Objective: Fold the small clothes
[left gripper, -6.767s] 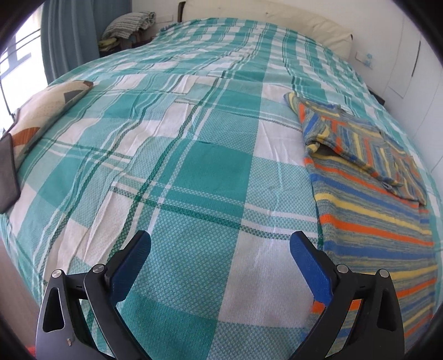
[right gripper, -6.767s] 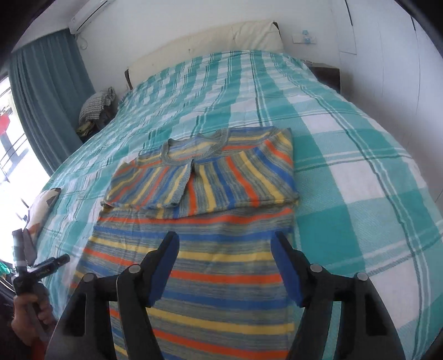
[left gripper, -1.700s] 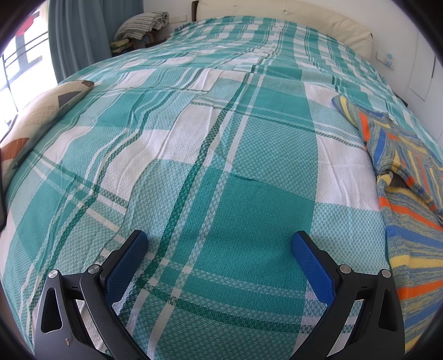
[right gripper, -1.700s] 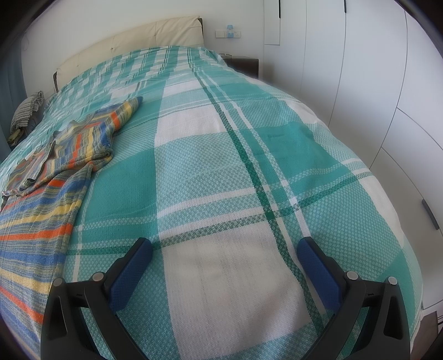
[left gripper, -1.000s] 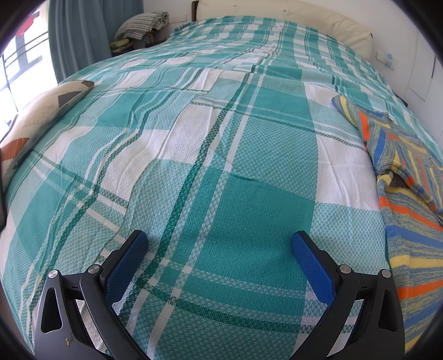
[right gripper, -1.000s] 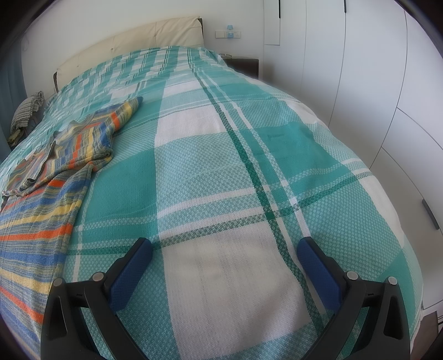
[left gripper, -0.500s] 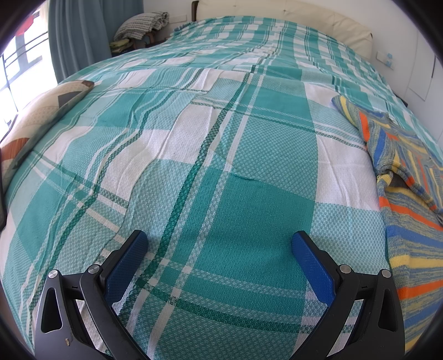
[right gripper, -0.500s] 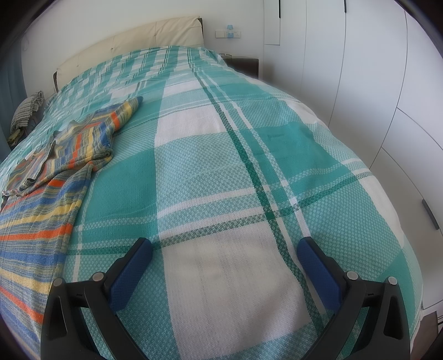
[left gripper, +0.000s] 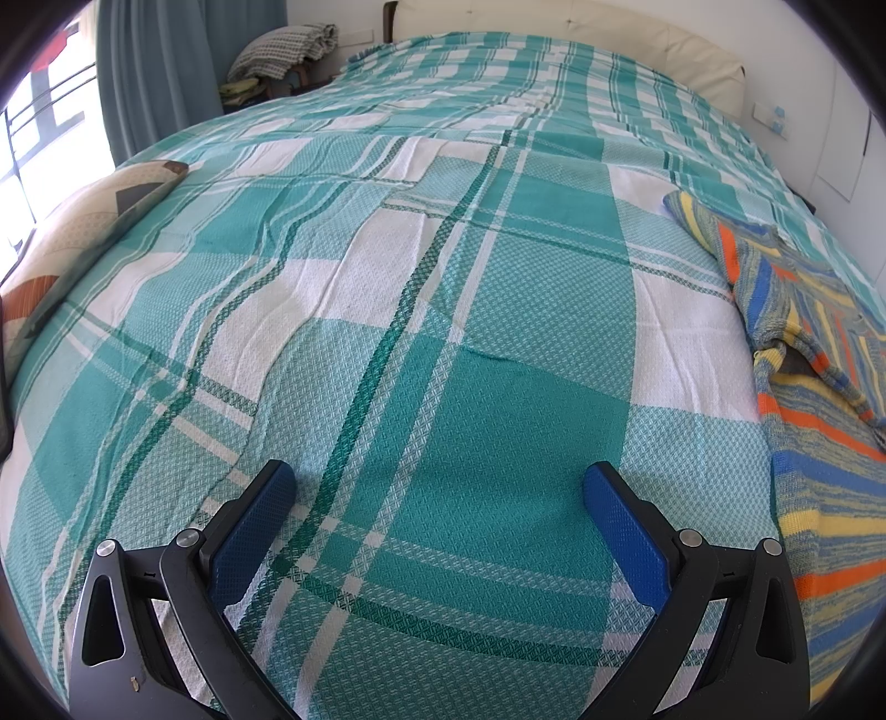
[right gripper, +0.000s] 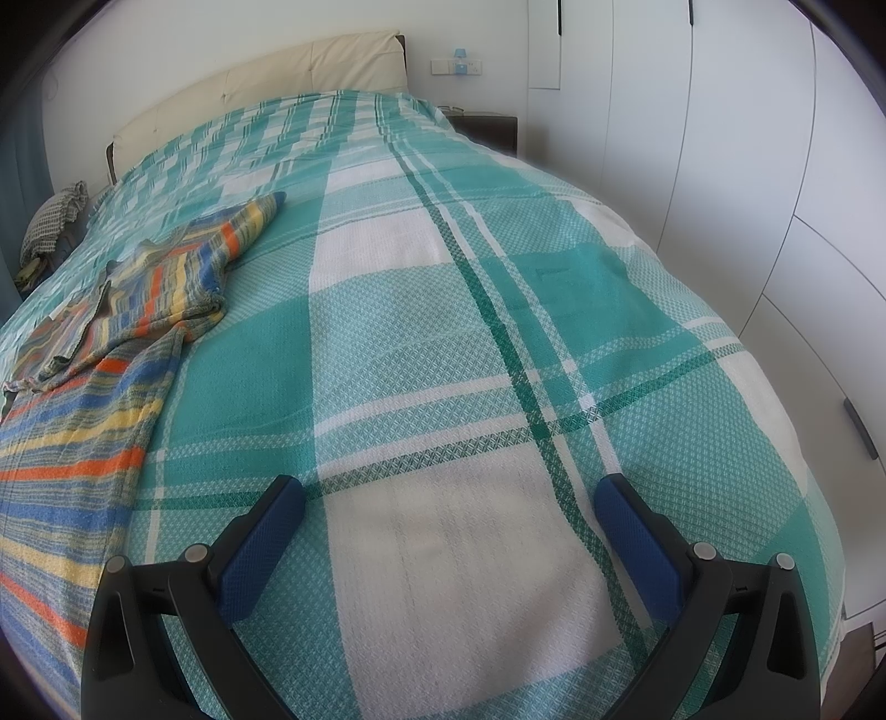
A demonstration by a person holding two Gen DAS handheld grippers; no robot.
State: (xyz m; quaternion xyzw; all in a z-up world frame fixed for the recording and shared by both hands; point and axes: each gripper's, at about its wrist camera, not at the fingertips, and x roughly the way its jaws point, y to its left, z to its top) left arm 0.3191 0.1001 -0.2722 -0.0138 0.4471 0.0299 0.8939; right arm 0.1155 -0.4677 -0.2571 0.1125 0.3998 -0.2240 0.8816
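Observation:
A striped knit sweater in blue, orange and yellow lies flat on the bed, its top part folded down over its body. It shows at the right edge of the left wrist view [left gripper: 819, 399] and at the left of the right wrist view [right gripper: 111, 343]. My left gripper [left gripper: 440, 487] hovers open over bare bedspread to the sweater's left, nothing between its blue pads. My right gripper [right gripper: 448, 498] is open too, over bare bedspread on the sweater's right side.
A teal and white plaid bedspread [left gripper: 443, 249] covers the bed. A patterned cushion [left gripper: 72, 243] lies at its left edge, with a curtain [left gripper: 160, 72] and a pile of folded cloth [left gripper: 288, 47] beyond. White wardrobe doors [right gripper: 775, 194] and a nightstand [right gripper: 487, 127] line the right side.
Since 6.8 s ago both grippers have swung outward from the sweater, left one leftward, right one rightward. Over the last second nothing has moved.

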